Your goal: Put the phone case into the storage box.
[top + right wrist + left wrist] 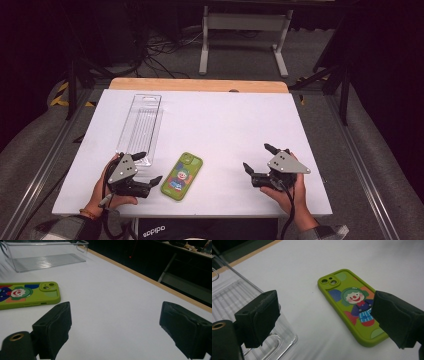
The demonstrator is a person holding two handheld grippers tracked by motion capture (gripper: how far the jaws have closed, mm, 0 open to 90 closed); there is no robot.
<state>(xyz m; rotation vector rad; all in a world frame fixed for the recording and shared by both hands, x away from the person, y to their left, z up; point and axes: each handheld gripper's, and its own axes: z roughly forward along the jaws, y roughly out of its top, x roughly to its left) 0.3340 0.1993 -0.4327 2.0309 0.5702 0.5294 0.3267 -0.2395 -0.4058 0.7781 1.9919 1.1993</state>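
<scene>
Bright, even light on the white table (225, 115), dark surroundings; all views soft, near jaws blurred.

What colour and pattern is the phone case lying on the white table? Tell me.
Lime green phone case with a cartoon clown print; clearest in the left gripper view.

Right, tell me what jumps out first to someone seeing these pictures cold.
The lime-green phone case with a cartoon clown on its back grabs the eye: it lies flat near the front edge of the white table, camera cutouts pointing away from the person. Left of it and reaching farther back stands a long clear plastic bin, empty. The left gripper and right gripper flank the case, each hand-held with jaws apart and nothing between them.
</scene>
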